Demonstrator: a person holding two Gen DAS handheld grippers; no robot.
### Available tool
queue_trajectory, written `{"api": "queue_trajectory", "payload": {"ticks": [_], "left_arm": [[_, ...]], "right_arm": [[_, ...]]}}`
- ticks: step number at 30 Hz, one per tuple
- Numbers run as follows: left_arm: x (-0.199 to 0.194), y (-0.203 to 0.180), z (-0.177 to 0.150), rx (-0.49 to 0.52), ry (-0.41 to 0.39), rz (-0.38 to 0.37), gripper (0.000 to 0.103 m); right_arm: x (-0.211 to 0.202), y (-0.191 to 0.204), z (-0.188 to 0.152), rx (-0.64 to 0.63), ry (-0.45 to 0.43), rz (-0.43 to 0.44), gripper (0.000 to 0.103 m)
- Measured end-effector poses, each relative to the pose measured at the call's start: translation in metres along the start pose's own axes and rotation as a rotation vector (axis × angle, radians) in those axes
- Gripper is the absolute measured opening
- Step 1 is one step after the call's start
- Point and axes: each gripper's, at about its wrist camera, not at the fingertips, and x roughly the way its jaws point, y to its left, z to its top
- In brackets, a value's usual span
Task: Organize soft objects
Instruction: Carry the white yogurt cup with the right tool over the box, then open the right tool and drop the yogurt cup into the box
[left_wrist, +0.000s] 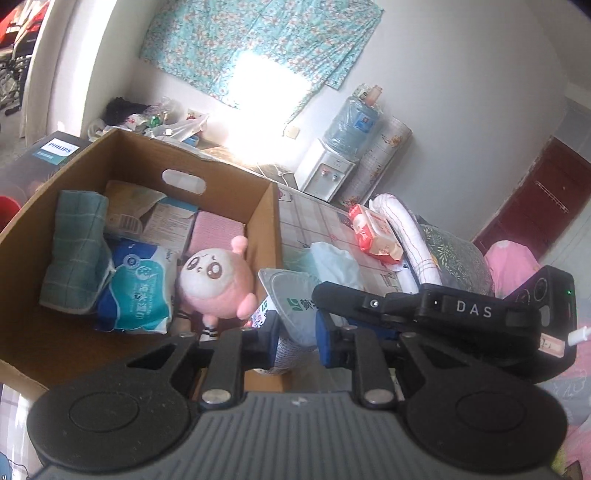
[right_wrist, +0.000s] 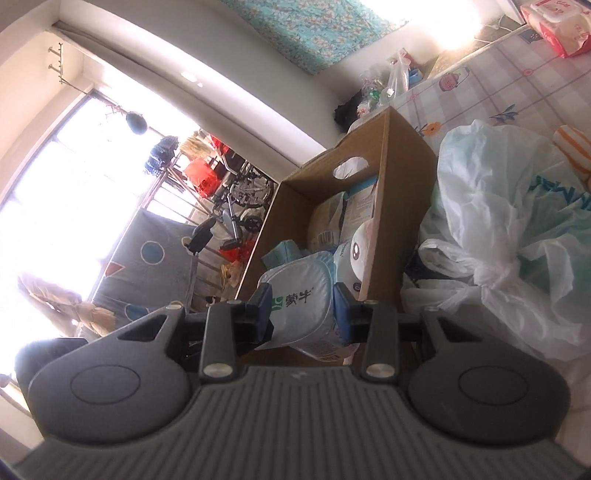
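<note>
An open cardboard box (left_wrist: 225, 166) holds a green checked towel (left_wrist: 74, 251), a blue-and-white soft pack (left_wrist: 140, 291), a pink pack and a pink-and-white plush toy (left_wrist: 218, 280). Just outside the box's near right corner, a silvery milk pouch (left_wrist: 295, 295) with a green logo hangs between the blue pads of my left gripper (left_wrist: 297, 336), which is shut on it. A black housing marked DAS (left_wrist: 472, 310) reaches in from the right. In the right wrist view my right gripper (right_wrist: 303, 310) is shut on the same pouch (right_wrist: 299, 302), in front of the box (right_wrist: 399, 184) and plush toy (right_wrist: 360, 251).
Crumpled plastic bags (right_wrist: 498, 221) lie right of the box on the patterned tablecloth (left_wrist: 314, 218). A red-and-white wipes pack (left_wrist: 373, 236) and folded quilts (left_wrist: 443, 251) sit further right. A Philips carton (left_wrist: 55, 151) stands behind the box, a water dispenser (left_wrist: 325, 173) by the wall.
</note>
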Motion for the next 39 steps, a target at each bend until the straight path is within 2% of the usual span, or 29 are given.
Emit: {"api": "queue_trajectory", "payload": {"ticks": [2, 7, 11, 15, 20, 31, 33, 35, 39], "left_arm": [[-0.003, 0.019, 0.001, -0.048, 0.019, -0.014, 0.02], [0.003, 0.036, -0.002, -0.079, 0.05, 0.023, 0.018], [0.01, 0.052, -0.013, -0.128, 0.104, 0.011, 0.019], [0.024, 0.065, -0.021, -0.177, 0.168, -0.005, 0.019], [0.028, 0.069, -0.027, -0.157, 0.177, 0.006, 0.018], [0.017, 0.062, -0.026, -0.123, 0.145, 0.024, 0.023], [0.014, 0.058, -0.025, -0.097, 0.122, 0.037, 0.031], [0.01, 0.052, -0.024, -0.074, 0.099, 0.048, 0.051], [0.006, 0.036, -0.022, -0.006, 0.058, 0.061, 0.073]], "right_arm": [[0.013, 0.011, 0.002, -0.037, 0.029, 0.007, 0.035], [0.048, 0.036, 0.001, -0.143, 0.15, -0.099, 0.035], [0.063, 0.041, -0.002, -0.174, 0.224, -0.145, 0.035], [0.072, 0.045, -0.007, -0.266, 0.292, -0.226, 0.035], [0.072, 0.063, -0.014, -0.434, 0.305, -0.309, 0.035], [0.065, 0.065, -0.011, -0.437, 0.279, -0.295, 0.041], [0.061, 0.063, -0.01, -0.419, 0.263, -0.281, 0.043], [0.055, 0.061, -0.009, -0.393, 0.236, -0.254, 0.047], [0.031, 0.051, -0.008, -0.322, 0.137, -0.198, 0.056]]}}
